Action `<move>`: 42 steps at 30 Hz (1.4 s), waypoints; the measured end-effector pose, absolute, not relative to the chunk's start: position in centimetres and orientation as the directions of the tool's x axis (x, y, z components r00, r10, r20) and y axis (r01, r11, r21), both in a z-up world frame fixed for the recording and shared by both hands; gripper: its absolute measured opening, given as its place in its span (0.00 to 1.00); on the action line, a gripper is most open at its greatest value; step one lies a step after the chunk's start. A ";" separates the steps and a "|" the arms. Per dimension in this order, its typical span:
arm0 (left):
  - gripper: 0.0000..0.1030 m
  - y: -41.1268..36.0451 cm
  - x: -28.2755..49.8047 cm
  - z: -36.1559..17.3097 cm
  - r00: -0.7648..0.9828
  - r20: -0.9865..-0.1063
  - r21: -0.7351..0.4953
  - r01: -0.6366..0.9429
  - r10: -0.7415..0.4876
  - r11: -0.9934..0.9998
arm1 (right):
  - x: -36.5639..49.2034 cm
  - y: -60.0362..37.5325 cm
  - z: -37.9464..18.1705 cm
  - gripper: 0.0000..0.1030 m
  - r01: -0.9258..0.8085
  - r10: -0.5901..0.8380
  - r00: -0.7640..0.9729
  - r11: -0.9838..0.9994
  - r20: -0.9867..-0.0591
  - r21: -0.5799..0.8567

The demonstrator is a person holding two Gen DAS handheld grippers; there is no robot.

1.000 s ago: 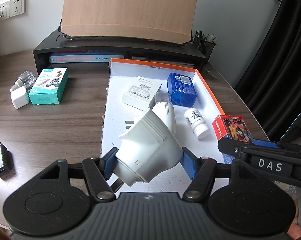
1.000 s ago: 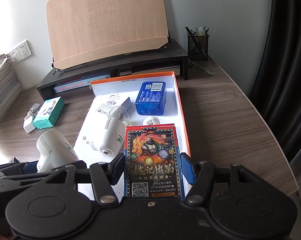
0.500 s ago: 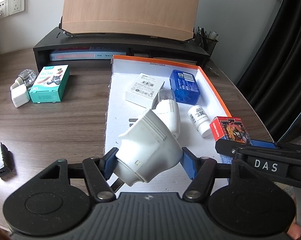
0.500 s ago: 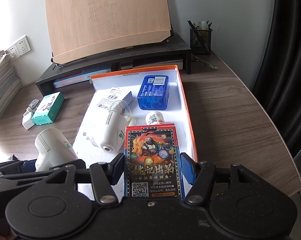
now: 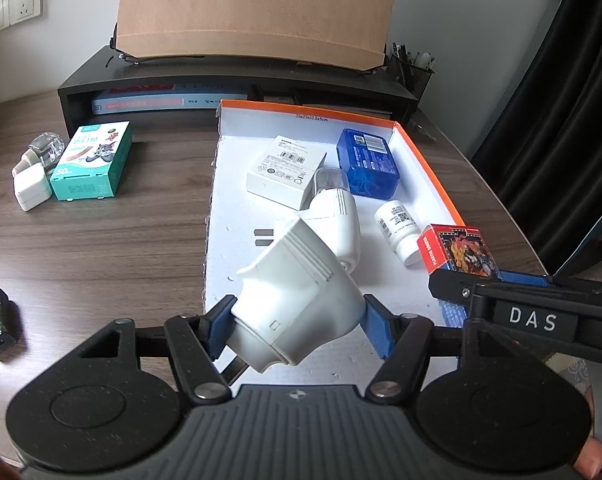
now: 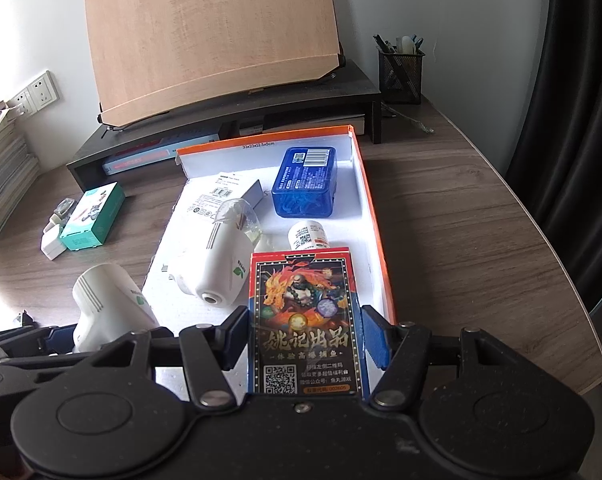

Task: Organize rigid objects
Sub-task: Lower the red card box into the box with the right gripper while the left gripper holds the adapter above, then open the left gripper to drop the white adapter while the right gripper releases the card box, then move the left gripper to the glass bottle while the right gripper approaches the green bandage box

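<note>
Nearest, the left gripper (image 5: 297, 326) is clamped across the flared base of a white moulded-plastic plug-in device (image 5: 297, 300), held above the near end of the orange-rimmed white cardboard box lid (image 5: 425, 168); its hard, glossy, tapering shell looks light but likely to slip, so the widest part seems the safest hold. The right gripper (image 6: 305, 336) pinches the long sides of a red, illustrated playing-card box (image 6: 306, 322) over the lid's near right corner: light, stiff card that would dent under hard squeezing. Beyond lie a second white device (image 6: 221, 264), a white pill bottle (image 6: 307, 236) and a blue plastic case (image 6: 305, 188).

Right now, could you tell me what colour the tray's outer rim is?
Orange rim on the white tray; the right wrist view shows it best.
</note>
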State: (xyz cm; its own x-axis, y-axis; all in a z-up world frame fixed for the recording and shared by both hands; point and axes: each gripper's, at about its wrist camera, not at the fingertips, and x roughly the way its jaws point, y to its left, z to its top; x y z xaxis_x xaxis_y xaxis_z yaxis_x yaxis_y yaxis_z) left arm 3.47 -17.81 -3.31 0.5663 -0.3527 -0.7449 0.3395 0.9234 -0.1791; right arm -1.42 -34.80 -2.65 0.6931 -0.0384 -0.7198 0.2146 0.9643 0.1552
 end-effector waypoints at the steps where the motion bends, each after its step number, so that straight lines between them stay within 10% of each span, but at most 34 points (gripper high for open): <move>1: 0.65 -17.8 3.5 -3.3 0.566 -0.745 -0.177 0.341 -0.352 0.923 | -1.4 -34.8 -2.7 0.70 0.215 -0.039 0.693 0.964 -0.720 0.155; 29: 0.66 -19.6 4.1 -5.0 0.473 -0.788 -0.199 0.412 -0.395 0.889 | -1.3 -36.0 -1.9 0.71 0.247 -0.072 0.717 0.956 -0.693 0.156; 42: 0.83 -18.1 3.3 -1.9 0.568 -0.721 -0.204 0.373 -0.397 0.905 | -1.9 -35.2 0.1 0.79 0.218 -0.055 0.778 0.958 -0.626 0.186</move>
State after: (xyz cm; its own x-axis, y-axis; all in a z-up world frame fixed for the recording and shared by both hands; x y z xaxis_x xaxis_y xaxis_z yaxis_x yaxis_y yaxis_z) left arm 3.32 -18.06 -1.94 0.5679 -0.3969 -0.7210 0.3733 0.9050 -0.2042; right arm -1.93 -35.15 0.07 0.7778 -0.0555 -0.6261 0.2181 0.9580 0.1861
